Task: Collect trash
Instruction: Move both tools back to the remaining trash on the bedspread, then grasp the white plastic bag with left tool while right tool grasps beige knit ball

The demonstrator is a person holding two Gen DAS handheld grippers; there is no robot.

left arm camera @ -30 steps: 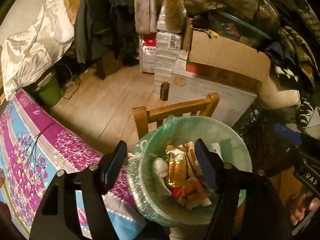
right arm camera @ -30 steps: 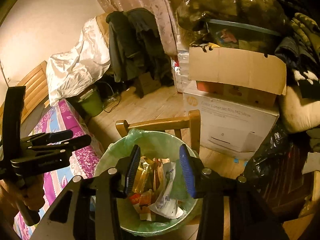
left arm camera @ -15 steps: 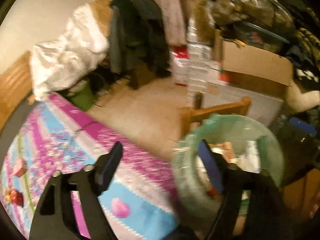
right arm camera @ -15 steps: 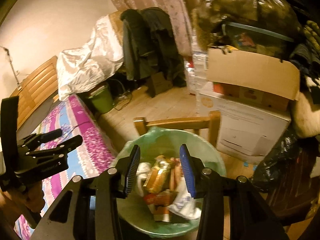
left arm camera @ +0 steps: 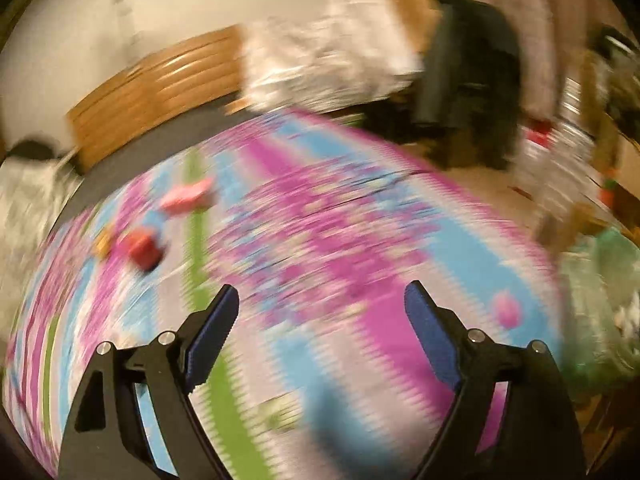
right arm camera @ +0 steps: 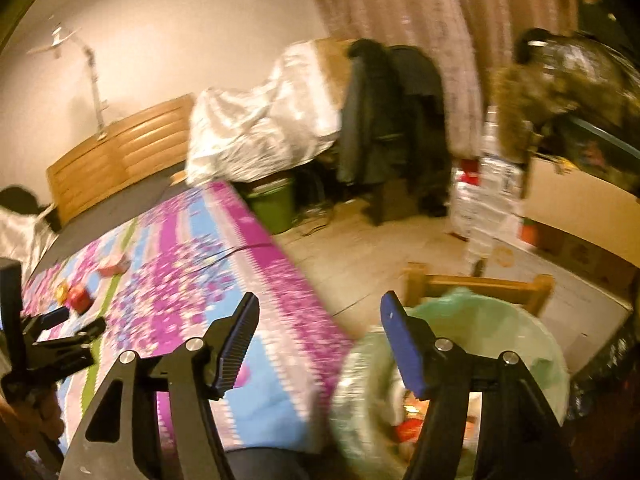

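Patterned bedspread [left arm camera: 320, 240] replaces the bin below both empty grippers, fingers apart, right's opening.

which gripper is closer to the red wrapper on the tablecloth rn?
Left. The left gripper hangs just beside the red wrapper; the right gripper, jaws opening and empty, sits by the bin.

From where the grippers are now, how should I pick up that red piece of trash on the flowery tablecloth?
Take the red piece of trash across its two opposite sides, coming from above with the left hand-held gripper, which is open and empty. It looks like a small, boxy lump lying free on the tablecloth, with a yellow scrap close beside it. Blur hides finer shape.
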